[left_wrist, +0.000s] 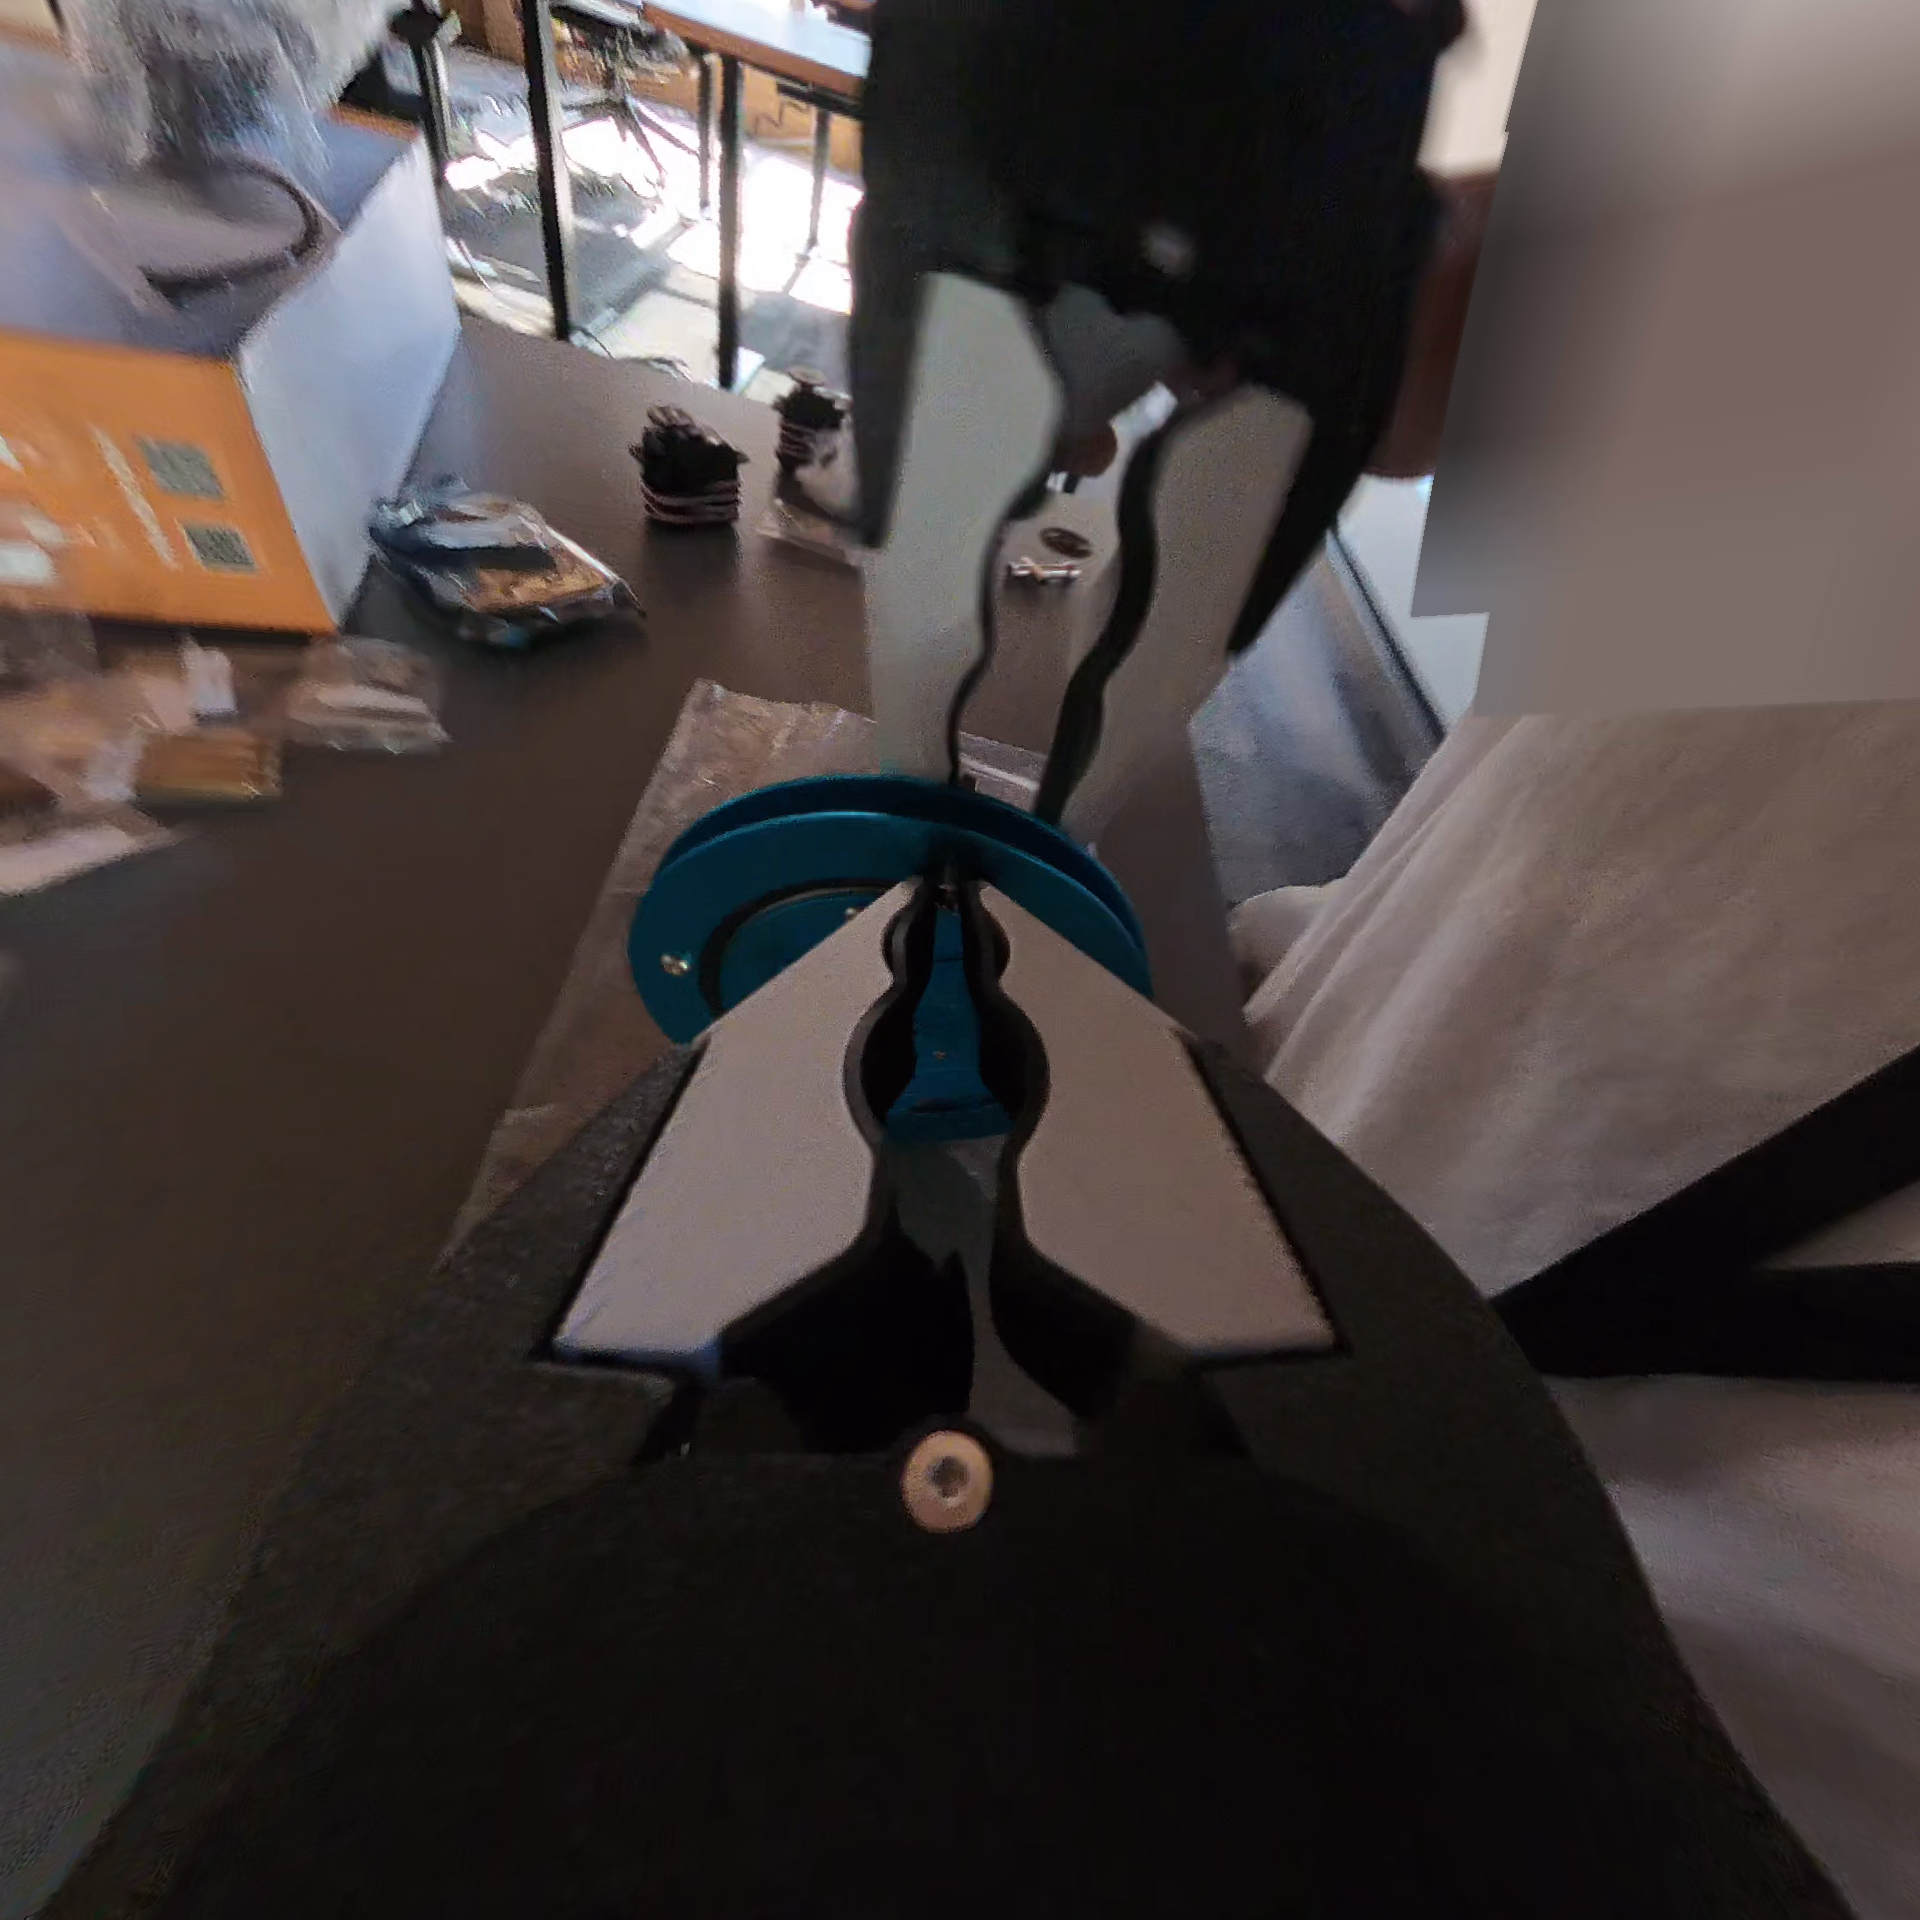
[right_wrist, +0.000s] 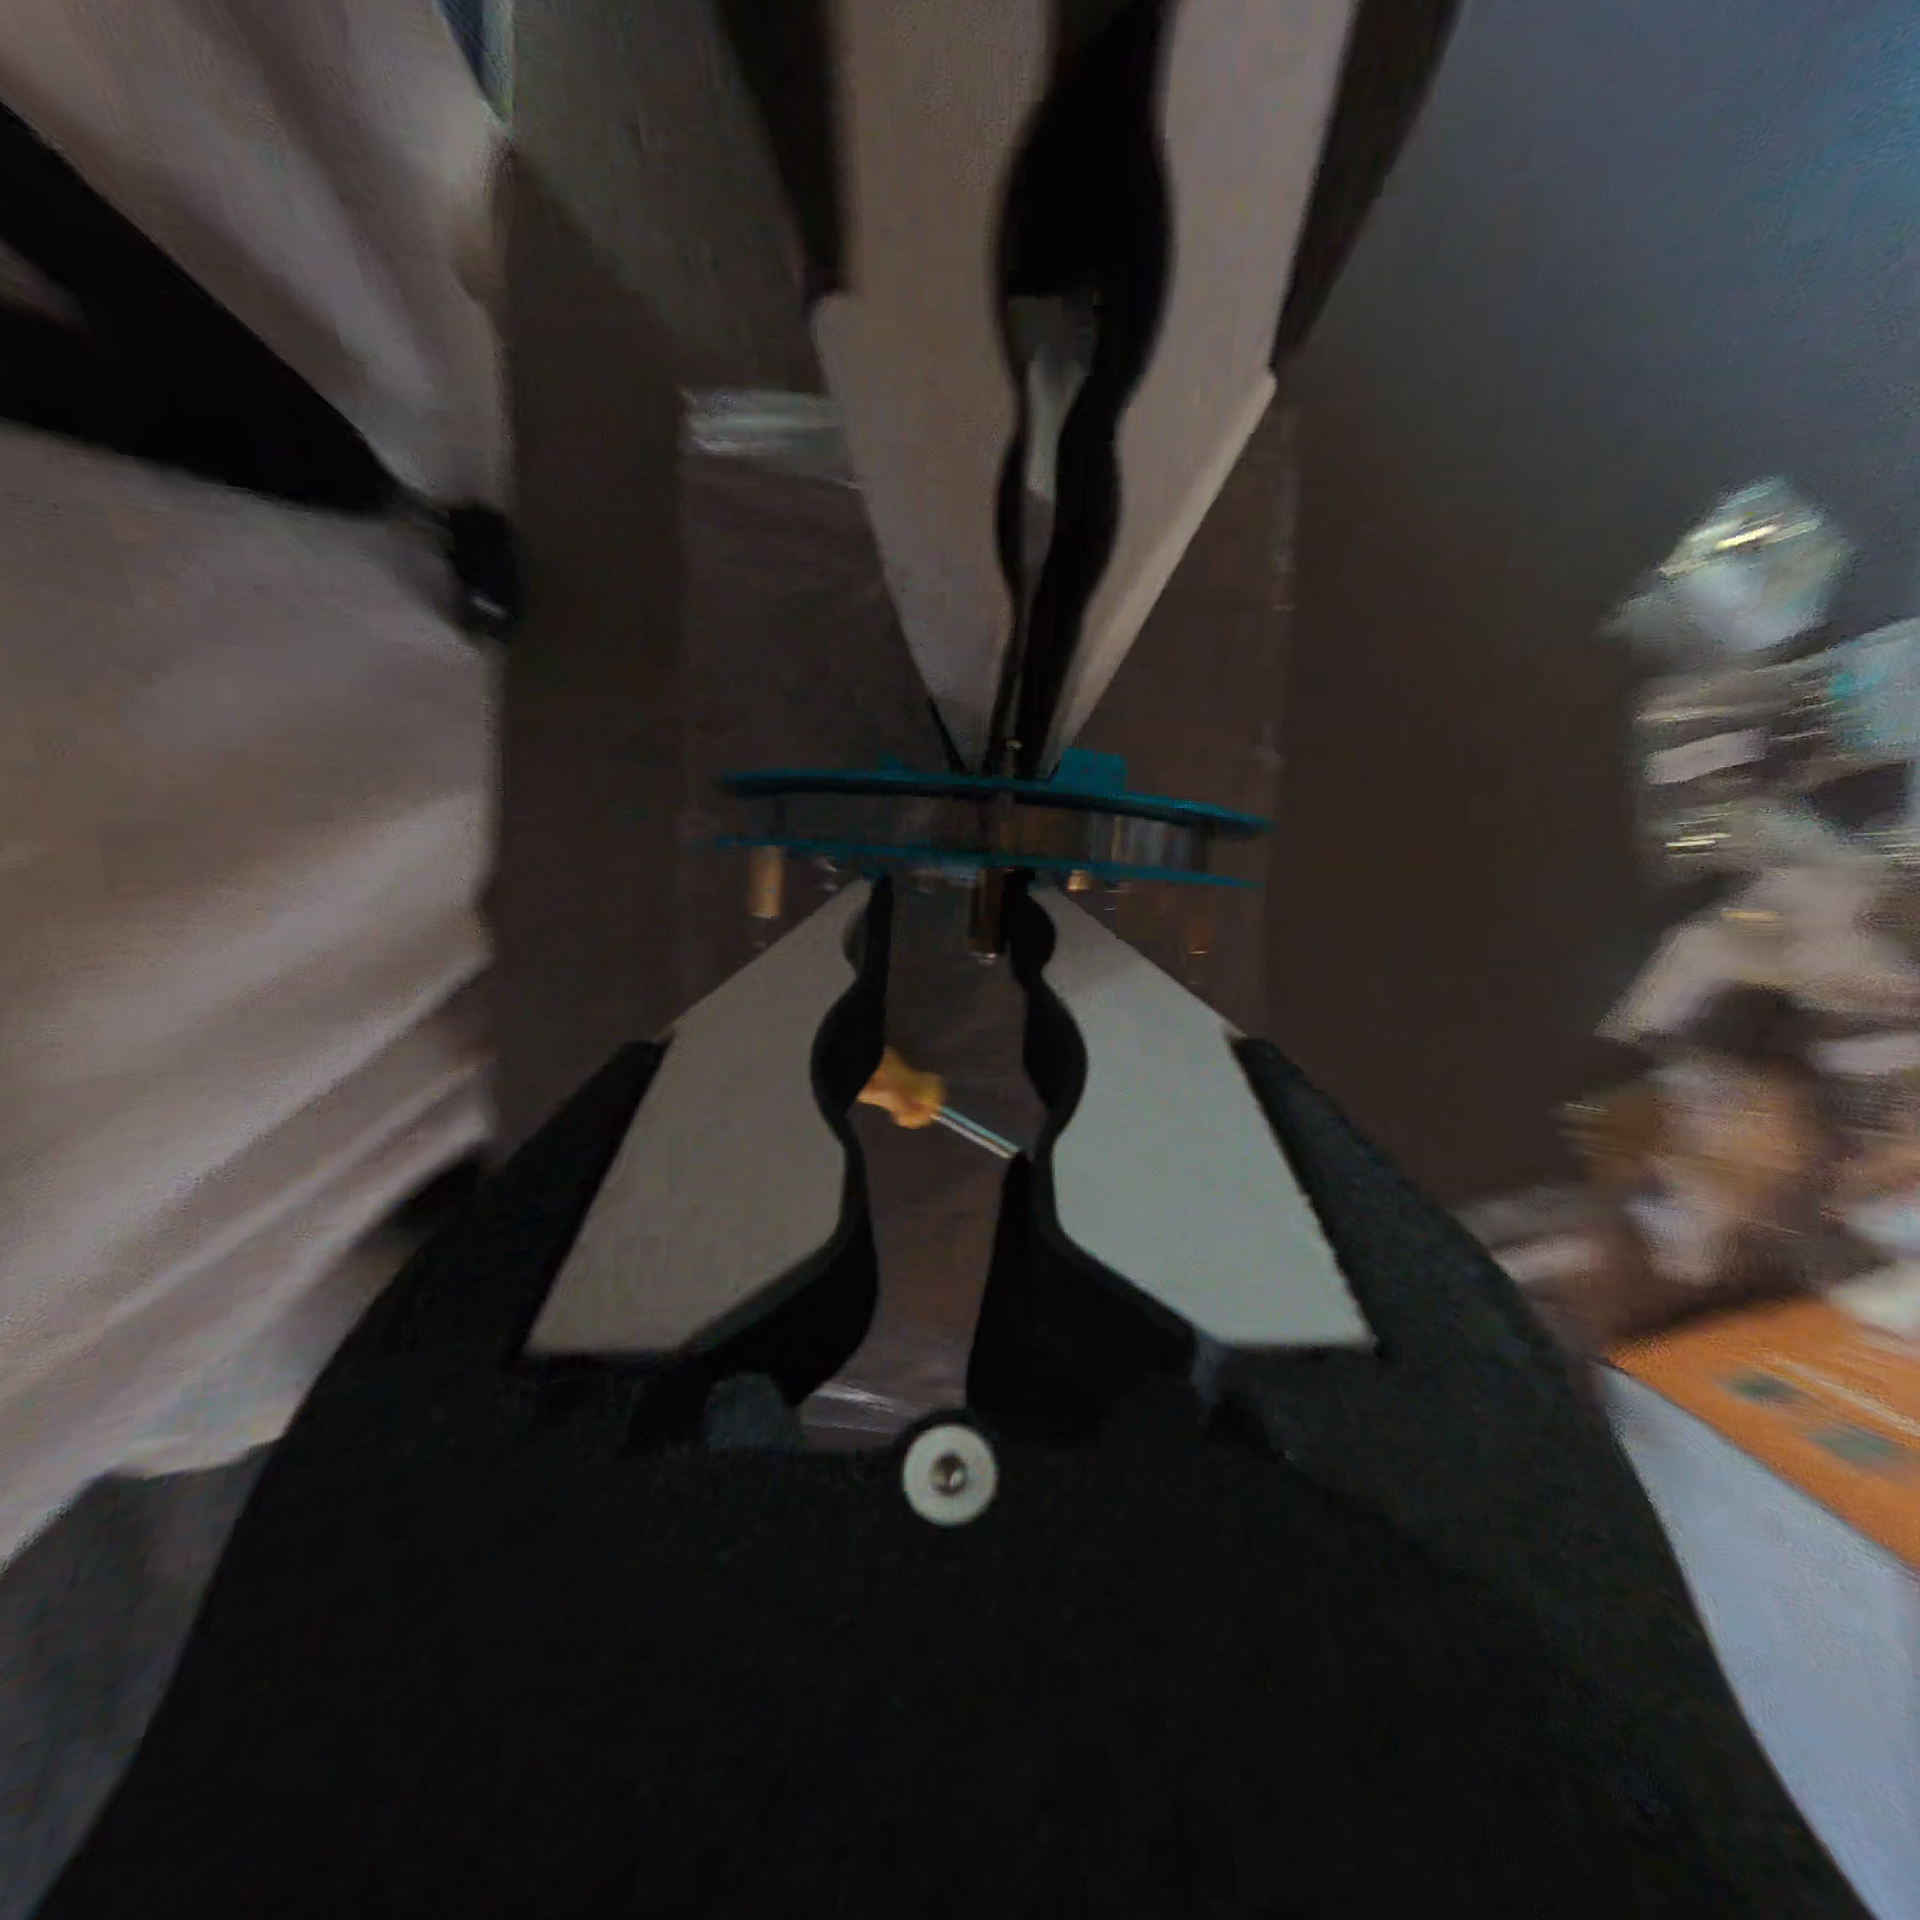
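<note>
A blue disc assembly (left_wrist: 727, 883), two round blue plates joined by brass standoffs, is held above a dark table (left_wrist: 260, 1039). My left gripper (left_wrist: 945, 883) is shut on its near edge, with a blue tab (left_wrist: 935, 1081) showing between the fingers. In the right wrist view the assembly (right_wrist: 1143, 816) is edge-on, with my left gripper (right_wrist: 1008, 753) coming down onto it from above. My right gripper (right_wrist: 956, 899) sits at the opposite rim, its jaws a narrow gap apart on either side of a brass standoff (right_wrist: 987, 914) without closing on it. It also shows in the left wrist view (left_wrist: 1003, 795).
A clear plastic sheet (left_wrist: 748, 748) lies under the assembly. An orange box (left_wrist: 135, 488), a white box (left_wrist: 343, 343), a blue bag (left_wrist: 499, 561), two black ribbed parts (left_wrist: 686, 473) and small metal bits (left_wrist: 1049, 556) lie beyond. A yellow-handled tool (right_wrist: 904, 1101) lies below. A person's pale clothing (left_wrist: 1558, 935) is at the right. Left and right tips are no more than a few centimetres apart.
</note>
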